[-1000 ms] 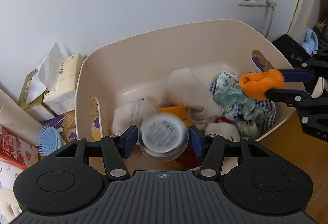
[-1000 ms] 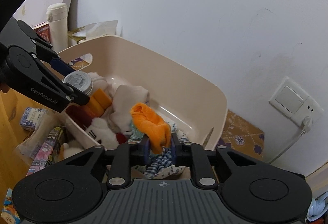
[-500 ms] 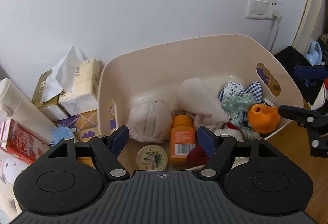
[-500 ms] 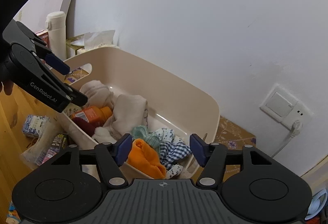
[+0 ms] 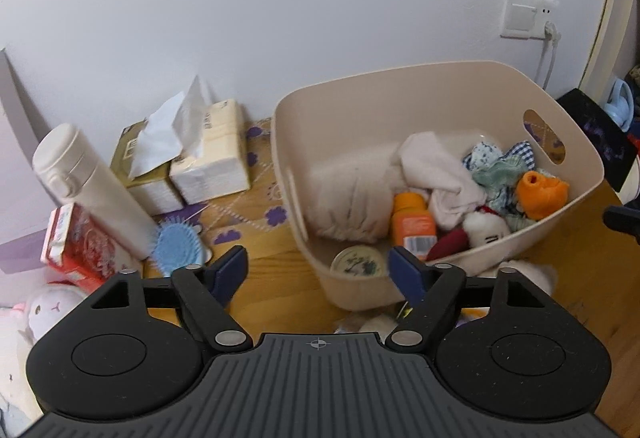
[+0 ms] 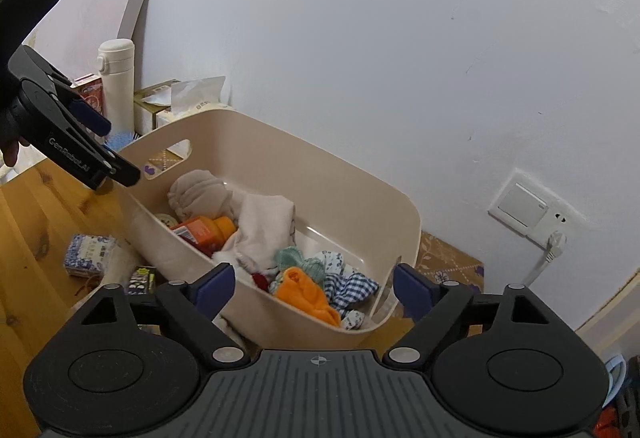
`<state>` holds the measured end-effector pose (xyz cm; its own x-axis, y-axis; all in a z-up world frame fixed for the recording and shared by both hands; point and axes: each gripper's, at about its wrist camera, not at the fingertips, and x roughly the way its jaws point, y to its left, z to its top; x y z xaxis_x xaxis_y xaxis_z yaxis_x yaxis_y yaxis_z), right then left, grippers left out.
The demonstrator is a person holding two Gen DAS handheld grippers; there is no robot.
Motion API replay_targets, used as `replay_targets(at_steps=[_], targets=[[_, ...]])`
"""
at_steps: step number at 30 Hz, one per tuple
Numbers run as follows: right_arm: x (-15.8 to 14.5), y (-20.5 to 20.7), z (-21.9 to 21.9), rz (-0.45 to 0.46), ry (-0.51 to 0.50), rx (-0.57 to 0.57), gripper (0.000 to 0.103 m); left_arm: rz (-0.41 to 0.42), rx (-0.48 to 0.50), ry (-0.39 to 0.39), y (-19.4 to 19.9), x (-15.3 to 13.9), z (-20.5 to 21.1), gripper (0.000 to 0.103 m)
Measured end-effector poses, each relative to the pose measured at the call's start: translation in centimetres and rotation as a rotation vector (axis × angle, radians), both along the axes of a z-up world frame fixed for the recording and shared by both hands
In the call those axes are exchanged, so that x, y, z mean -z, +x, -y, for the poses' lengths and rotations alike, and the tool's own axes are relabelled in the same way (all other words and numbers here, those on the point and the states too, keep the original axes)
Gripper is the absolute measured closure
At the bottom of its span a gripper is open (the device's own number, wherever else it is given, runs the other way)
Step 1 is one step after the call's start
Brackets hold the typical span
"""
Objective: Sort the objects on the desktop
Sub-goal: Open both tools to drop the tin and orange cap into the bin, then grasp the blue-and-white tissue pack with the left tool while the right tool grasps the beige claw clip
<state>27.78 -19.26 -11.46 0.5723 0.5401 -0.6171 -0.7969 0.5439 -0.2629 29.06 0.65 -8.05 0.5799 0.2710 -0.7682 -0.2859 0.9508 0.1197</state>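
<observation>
A beige plastic basket (image 5: 472, 77) (image 6: 332, 165) stands against the wall. Inside lie a round tin (image 5: 356, 262), an orange bottle (image 5: 412, 226) (image 6: 204, 229), pale cloths (image 5: 436, 173), checked cloths (image 6: 352, 284) and an orange cloth (image 5: 541, 193) (image 6: 306, 294). My left gripper (image 5: 318, 274) hangs before the basket's near left corner, its jaws opening with nothing between them. My right gripper (image 6: 312, 288) hovers over the basket's near end, its jaws opening too, empty, the orange cloth lying below them. The left gripper (image 6: 92, 149) also shows at the left of the right wrist view.
Left of the basket stand tissue packs (image 5: 208, 153), a white flask (image 5: 88, 189), a red box (image 5: 76, 246) and a blue hairbrush (image 5: 176, 248). A plush toy (image 5: 52, 310) lies at the far left. Small packets (image 6: 90, 254) lie on the wooden table (image 5: 276, 278). A wall socket (image 6: 528, 207) sits at the right.
The tin dropped from my left jaws into the basket, and the orange cloth left my right jaws and landed there. Both grippers opened wide and drew back and up from the basket.
</observation>
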Motion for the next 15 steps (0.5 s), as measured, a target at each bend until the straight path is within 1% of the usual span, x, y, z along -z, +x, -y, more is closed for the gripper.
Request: replay_targets(at_steps=[1,5,7,15], targets=[[0.0,-0.3,0.1,-0.004,-0.001,0.005,0.01,-0.003,-0.005,-0.003,-0.4,0.1,-0.2,0.021],[0.2,-1.2,0.6,-0.017,-0.004,0.021,0.009,-0.022,-0.021,-0.01,-1.9,0.8,-1.0,0.021],[0.3,-1.7,0.8,-0.021,-0.006,0.027,0.006,-0.029,-0.026,-0.018,-2.6,1.1,-1.3,0.021],[1.1,-3.5,1.5,-0.043,-0.015,0.044,0.003,-0.063,-0.014,-0.033,-4.5,2.8,-1.8,0.021]])
